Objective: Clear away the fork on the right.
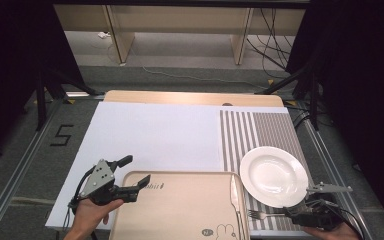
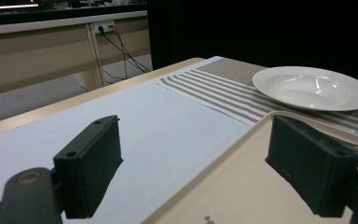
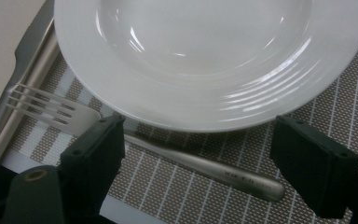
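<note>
The right gripper [image 3: 200, 172] hangs with jaws spread over a matte steel fork [image 3: 135, 144] lying on the woven striped mat [image 3: 335, 107], its handle partly tucked under the rim of the glossy white plate [image 3: 214, 60]. A knife [image 3: 23, 60] lies along the smooth beige tray's [image 1: 180, 210] edge, cut off. The left gripper [image 1: 132, 175] is spread over the tray's corner.
</note>
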Demonstrator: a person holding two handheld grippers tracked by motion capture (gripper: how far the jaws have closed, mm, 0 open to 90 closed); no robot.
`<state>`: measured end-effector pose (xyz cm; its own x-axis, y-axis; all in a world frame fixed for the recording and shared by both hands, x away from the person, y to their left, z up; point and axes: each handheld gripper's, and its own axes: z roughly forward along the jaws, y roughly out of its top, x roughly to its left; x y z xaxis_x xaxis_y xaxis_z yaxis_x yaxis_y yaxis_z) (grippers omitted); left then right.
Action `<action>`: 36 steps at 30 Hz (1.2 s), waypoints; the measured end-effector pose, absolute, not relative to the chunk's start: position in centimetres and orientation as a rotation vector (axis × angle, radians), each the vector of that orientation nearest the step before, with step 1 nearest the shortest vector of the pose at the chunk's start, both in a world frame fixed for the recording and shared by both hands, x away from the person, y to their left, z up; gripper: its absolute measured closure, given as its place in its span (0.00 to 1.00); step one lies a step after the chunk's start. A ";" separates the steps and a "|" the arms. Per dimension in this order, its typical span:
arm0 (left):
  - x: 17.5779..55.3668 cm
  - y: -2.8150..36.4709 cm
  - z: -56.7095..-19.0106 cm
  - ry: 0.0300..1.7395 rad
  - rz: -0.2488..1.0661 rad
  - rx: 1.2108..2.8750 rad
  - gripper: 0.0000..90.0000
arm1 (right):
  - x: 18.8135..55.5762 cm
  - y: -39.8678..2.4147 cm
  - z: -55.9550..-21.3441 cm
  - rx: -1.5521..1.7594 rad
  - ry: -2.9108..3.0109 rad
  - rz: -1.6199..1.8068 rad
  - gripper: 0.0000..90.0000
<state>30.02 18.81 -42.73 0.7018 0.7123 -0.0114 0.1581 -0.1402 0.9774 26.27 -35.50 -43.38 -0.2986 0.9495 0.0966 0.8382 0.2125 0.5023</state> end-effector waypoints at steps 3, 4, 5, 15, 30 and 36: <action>30.0 18.8 -42.7 0.710 0.557 1.674 0.19 | 26.5 -36.1 -43.8 1.630 2.285 0.691 0.21; 30.0 18.8 -42.7 0.710 0.557 1.674 0.19 | 26.5 -36.2 -44.0 1.630 2.287 0.692 0.20; 30.0 18.8 -42.7 0.710 0.557 1.675 0.19 | 26.4 -35.8 -43.9 1.702 2.268 0.687 0.20; 30.0 18.8 -42.7 0.710 0.558 1.674 0.19 | 26.8 -35.6 -44.6 1.629 2.359 0.635 0.20; 30.1 18.8 -42.7 0.712 0.558 1.676 0.19 | 27.5 -34.9 -45.4 1.607 2.415 0.629 0.21; 30.2 18.8 -42.8 0.707 0.555 1.668 0.19 | 27.6 -34.7 -45.7 1.579 2.468 0.611 0.22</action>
<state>30.16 18.79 -42.80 0.7035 0.7106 -0.0135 0.1553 -0.1351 0.9786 27.65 -34.73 -45.75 -0.4352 0.8956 0.0920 0.8350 0.3633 0.4132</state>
